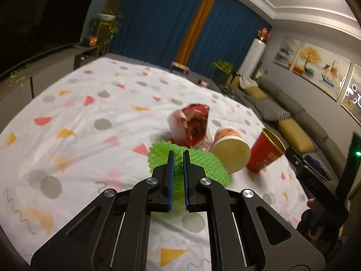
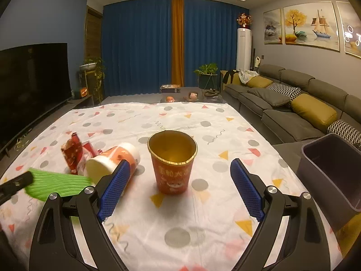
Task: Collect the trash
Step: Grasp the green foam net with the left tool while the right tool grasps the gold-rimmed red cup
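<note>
Green mesh pinched, cup next

The left gripper [image 1: 178, 158] clamps the soft green foam net [image 1: 158, 155] (light, crushable); the right gripper [image 2: 180, 176], fingers wide, faces the upright red cup [image 2: 172, 162] on the surface; grip its thin walls gently.

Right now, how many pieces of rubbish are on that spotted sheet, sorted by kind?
Cups: 2, the upright red cup and the tipped orange cup
Wrappers: 1, the red wrapper
Foam nets: 1, the green net, pinched in the left fingers
Total: 4
</note>
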`<state>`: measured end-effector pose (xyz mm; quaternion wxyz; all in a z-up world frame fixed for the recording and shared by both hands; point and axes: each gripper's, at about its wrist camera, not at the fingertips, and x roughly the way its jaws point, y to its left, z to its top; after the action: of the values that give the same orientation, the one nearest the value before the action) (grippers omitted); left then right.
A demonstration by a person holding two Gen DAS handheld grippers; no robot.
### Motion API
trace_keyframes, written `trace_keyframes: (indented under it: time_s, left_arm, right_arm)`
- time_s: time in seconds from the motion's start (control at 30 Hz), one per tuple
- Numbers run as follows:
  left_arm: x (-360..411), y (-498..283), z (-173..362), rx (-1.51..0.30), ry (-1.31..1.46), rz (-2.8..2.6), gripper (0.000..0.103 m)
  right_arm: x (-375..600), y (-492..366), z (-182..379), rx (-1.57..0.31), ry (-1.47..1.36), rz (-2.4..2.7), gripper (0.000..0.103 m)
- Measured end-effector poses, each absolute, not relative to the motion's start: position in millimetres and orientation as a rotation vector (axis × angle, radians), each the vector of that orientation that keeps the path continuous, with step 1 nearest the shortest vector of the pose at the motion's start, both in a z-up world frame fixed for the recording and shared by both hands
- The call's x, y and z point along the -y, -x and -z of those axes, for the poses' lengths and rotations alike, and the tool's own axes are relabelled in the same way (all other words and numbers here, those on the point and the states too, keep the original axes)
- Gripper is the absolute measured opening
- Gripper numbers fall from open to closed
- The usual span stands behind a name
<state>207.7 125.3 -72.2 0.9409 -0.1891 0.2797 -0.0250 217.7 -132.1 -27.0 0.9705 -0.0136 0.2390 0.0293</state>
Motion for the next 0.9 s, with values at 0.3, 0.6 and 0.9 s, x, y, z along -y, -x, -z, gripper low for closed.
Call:
trace_keyframes:
  time_s: [0.3,0.6,0.9]
  left_arm:
    - [-128,-207,76,-0.585,0.395,0.072,0.006]
    - [-128,-211,81,-0.603,0.397,0.064,0.006]
    - [-127,-211,83,-0.605,0.388,0.06,0.006]
  right_arm:
    - [127,-253,39,-0.522,0.019,-0.05,0.082]
    - [126,-267,46,-0.557,0.016,-0.068,0.065]
    - [134,-253,39,-0.537,0.007,-0.077,0.051]
